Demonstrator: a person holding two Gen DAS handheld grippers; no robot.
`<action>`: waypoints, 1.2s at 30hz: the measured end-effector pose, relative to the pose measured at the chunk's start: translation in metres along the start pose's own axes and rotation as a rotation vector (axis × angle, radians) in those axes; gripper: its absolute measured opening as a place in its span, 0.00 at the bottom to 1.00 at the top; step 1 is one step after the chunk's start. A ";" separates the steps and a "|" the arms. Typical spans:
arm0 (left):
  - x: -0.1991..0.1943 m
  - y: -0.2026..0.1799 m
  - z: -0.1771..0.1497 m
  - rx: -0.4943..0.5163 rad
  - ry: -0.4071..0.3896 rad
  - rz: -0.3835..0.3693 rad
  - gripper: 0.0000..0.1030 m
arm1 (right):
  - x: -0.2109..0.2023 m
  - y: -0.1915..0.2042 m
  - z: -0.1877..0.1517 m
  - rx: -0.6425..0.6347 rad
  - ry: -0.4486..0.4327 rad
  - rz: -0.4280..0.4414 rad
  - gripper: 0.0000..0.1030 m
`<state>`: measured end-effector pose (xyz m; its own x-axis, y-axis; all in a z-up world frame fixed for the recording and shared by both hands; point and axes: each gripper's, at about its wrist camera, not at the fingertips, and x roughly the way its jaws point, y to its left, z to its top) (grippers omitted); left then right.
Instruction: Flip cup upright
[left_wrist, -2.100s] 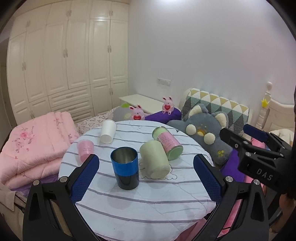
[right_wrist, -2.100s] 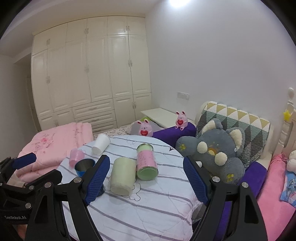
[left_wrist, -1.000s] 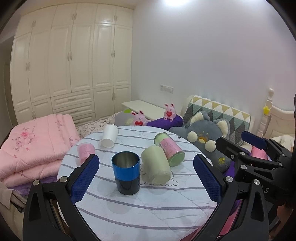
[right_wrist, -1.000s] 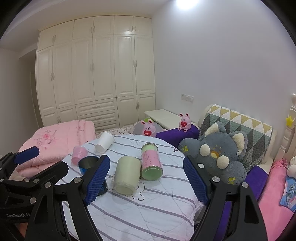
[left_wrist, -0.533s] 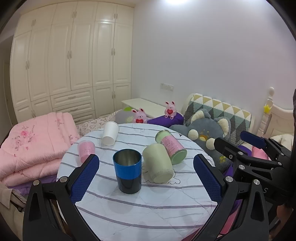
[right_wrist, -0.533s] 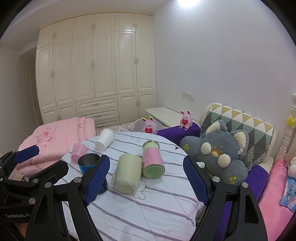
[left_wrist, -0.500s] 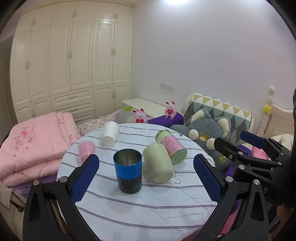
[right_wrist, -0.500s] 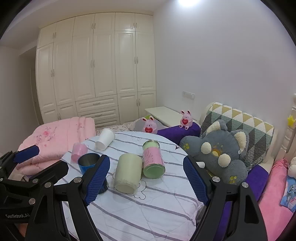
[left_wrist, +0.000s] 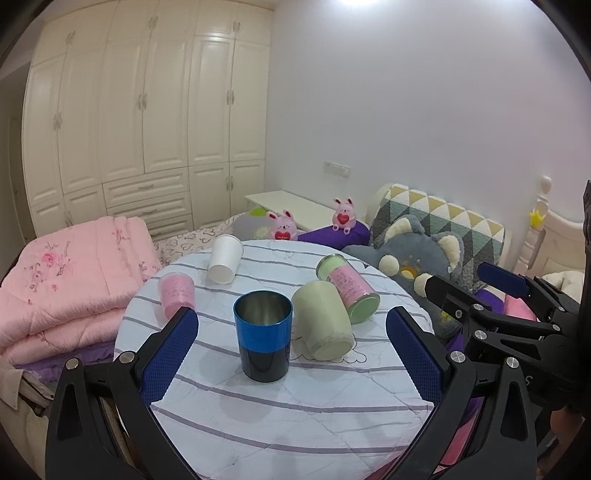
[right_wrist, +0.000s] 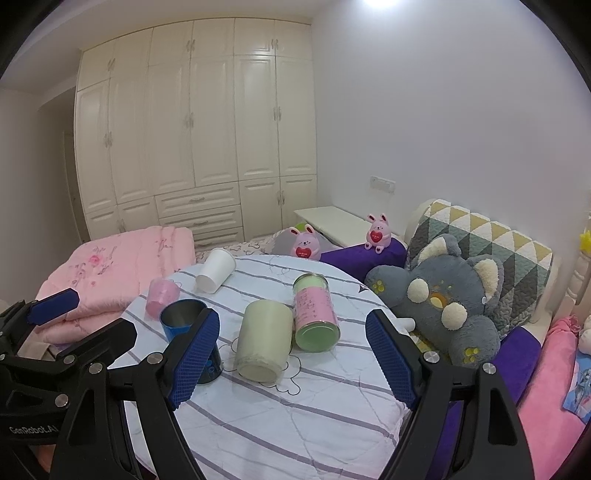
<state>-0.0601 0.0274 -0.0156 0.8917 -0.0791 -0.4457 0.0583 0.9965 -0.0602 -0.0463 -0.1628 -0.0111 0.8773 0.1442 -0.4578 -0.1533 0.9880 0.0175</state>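
Observation:
A blue and black metal cup (left_wrist: 263, 335) stands upright on the round striped table (left_wrist: 295, 417). A pale green cup (left_wrist: 322, 319) (right_wrist: 264, 339) lies on its side to its right. A pink-labelled green can (left_wrist: 349, 287) (right_wrist: 315, 312), a white paper cup (left_wrist: 224, 258) (right_wrist: 215, 270) and a small pink cup (left_wrist: 176, 294) (right_wrist: 161, 296) also lie on their sides. My left gripper (left_wrist: 291, 354) is open and empty, held back from the blue cup (right_wrist: 181, 318). My right gripper (right_wrist: 291, 354) is open and empty, facing the pale green cup.
A grey plush toy (left_wrist: 421, 254) (right_wrist: 443, 295) and a patterned cushion (right_wrist: 491, 240) lie right of the table. A folded pink quilt (left_wrist: 62, 280) lies to the left. Two pink plush bunnies (left_wrist: 283, 229) sit behind the table. White wardrobes (right_wrist: 192, 140) fill the back wall.
Both grippers have risen and tilted up a little, so the table sits lower in view. The cups have not moved. Both grippers stay open.

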 end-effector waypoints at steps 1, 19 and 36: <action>0.000 0.000 0.000 0.000 -0.001 0.001 1.00 | 0.000 0.000 0.000 0.001 0.001 0.001 0.80; 0.004 -0.002 0.001 0.010 -0.009 0.000 1.00 | 0.005 -0.001 0.000 0.008 0.007 -0.009 0.80; 0.013 -0.013 0.004 0.035 -0.028 -0.014 1.00 | 0.006 -0.012 -0.003 0.020 -0.011 -0.018 0.80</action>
<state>-0.0472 0.0137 -0.0173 0.9027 -0.0926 -0.4202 0.0859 0.9957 -0.0350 -0.0403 -0.1738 -0.0169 0.8847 0.1269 -0.4485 -0.1285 0.9913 0.0271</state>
